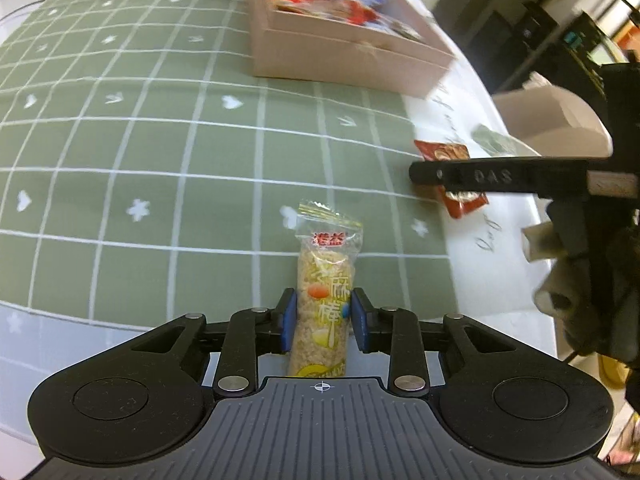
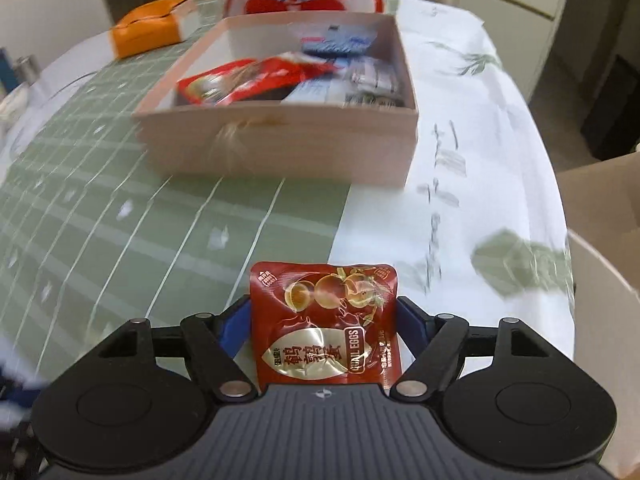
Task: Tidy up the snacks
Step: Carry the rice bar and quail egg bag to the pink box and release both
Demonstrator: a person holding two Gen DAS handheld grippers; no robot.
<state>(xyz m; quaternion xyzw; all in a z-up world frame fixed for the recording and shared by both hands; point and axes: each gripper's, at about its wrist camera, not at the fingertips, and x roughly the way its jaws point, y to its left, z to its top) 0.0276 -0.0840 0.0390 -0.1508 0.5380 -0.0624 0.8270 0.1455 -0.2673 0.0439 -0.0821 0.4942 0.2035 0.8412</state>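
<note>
Left gripper (image 1: 323,324) clamped on a rice bar (image 1: 325,304) over the green mat (image 1: 120,160). Right gripper (image 2: 324,320) clamped on a red pouch (image 2: 325,320), short of the box (image 2: 280,148). Slick wrappers, edge grips only: could slip or twist out before reaching the box.

**Black linkage grippers with blue pads**

The left gripper (image 1: 323,318), along the bottom of its view, has a grey ribbed centre plate bearing a small white crosshair mark, two round black housings at the lower corners, and black link arms pinned with silver rivets. Its fingers end in blue pads (image 1: 289,320). The right gripper (image 2: 324,320) is built the same: ribbed grey plate, black discs, silver pins, blue pads (image 2: 234,326). At the right edge of the left view, its black finger bears raised lettering.
</note>
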